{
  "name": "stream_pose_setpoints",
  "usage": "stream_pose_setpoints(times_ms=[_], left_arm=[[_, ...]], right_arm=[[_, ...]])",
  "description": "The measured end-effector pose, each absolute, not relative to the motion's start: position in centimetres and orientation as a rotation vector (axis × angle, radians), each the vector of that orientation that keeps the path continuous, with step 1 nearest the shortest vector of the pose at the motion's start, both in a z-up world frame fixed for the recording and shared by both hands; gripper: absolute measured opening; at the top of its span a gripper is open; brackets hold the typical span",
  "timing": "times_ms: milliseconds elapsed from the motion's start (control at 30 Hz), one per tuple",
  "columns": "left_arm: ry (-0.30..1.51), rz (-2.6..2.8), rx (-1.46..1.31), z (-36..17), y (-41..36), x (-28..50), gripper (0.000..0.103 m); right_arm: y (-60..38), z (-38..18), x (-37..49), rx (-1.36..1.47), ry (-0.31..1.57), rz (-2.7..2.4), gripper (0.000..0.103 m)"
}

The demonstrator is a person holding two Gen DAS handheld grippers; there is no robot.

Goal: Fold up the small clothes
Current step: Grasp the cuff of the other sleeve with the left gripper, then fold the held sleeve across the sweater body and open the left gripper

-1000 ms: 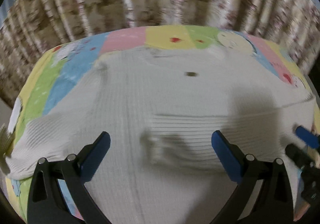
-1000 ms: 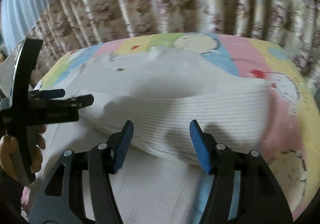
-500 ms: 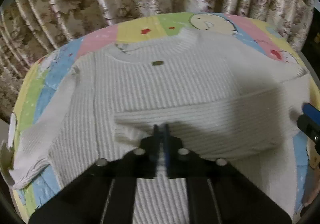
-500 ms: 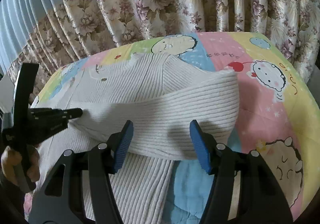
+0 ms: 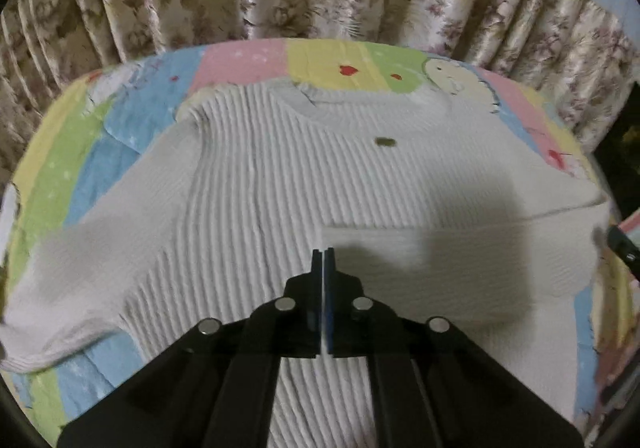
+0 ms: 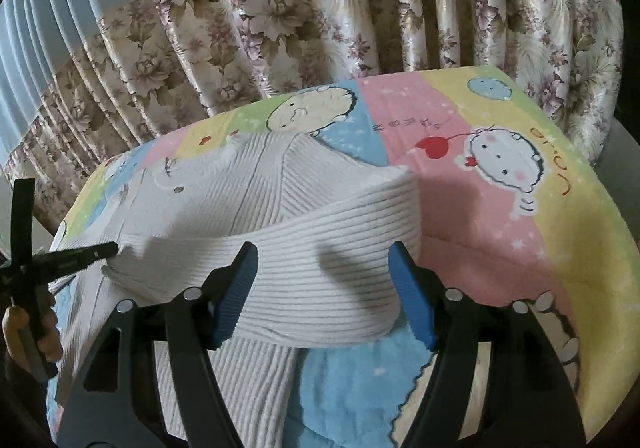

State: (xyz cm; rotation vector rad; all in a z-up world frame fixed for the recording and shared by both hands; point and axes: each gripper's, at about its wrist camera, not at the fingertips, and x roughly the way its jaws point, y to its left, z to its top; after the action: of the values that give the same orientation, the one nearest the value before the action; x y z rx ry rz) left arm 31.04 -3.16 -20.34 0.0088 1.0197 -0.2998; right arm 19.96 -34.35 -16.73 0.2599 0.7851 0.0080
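Observation:
A white ribbed sweater (image 5: 256, 184) lies flat on a cartoon bedspread (image 6: 520, 208), neckline toward the curtain. Its right sleeve (image 6: 320, 248) is folded across the chest. My left gripper (image 5: 322, 253) is shut, its tips pinching the corner of the sleeve cuff (image 5: 340, 240); in the right wrist view the left gripper (image 6: 108, 248) touches that cuff (image 6: 124, 252) from the left. My right gripper (image 6: 324, 280) is open, with its blue pads (image 6: 236, 288) on either side of the folded sleeve near the shoulder fold. The left sleeve (image 5: 72, 272) lies spread out to the side.
Flowered curtains (image 6: 320, 16) hang close behind the bed. The bedspread's right edge (image 6: 616, 248) drops off beside the sweater. A hand (image 6: 36, 332) holds the left gripper's handle at the left edge.
My left gripper went from open to shut on the end of the folded sleeve. My right gripper stayed open over the sleeve's fold.

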Motion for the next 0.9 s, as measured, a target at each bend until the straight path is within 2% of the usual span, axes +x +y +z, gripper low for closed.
stream_pose_setpoints(times_ms=[67,100,133,267,600,667,700,800,900], left_arm=[[1.023,-0.330,-0.009,-20.6,-3.5,30.6,0.017],[1.022,-0.339,-0.019,-20.7,-3.6,30.3,0.041],[1.019,-0.352,-0.036,-20.7,-3.8,30.1,0.055],[1.004,-0.391,-0.110,-20.4,-4.3,29.0,0.062],[1.046,-0.320,-0.276,-20.7,-2.8,28.0,0.060],[1.050,-0.306,-0.252,-21.0,-3.2,28.0,0.047],[1.056,-0.295,-0.241,-21.1,-3.2,28.1,0.030],[1.071,-0.313,-0.251,-21.4,-3.0,28.7,0.017],[1.047,-0.302,-0.216,-20.7,-2.9,29.1,0.014]], right_arm=[[-33.8,-16.9,19.9,0.256,0.788,0.012,0.069],[-33.5,-16.9,19.8,0.251,0.789,0.016,0.069],[-33.4,-16.9,19.7,0.248,0.791,0.018,0.069],[-33.3,-17.2,19.2,0.256,0.795,0.023,0.069],[-33.4,-17.9,18.9,0.281,0.794,0.030,0.069],[-33.3,-17.9,18.9,0.279,0.792,0.030,0.069],[-33.3,-17.9,18.8,0.280,0.793,0.028,0.069],[-33.5,-17.8,18.8,0.276,0.792,0.021,0.069],[-33.8,-17.5,18.6,0.277,0.788,0.008,0.069]])
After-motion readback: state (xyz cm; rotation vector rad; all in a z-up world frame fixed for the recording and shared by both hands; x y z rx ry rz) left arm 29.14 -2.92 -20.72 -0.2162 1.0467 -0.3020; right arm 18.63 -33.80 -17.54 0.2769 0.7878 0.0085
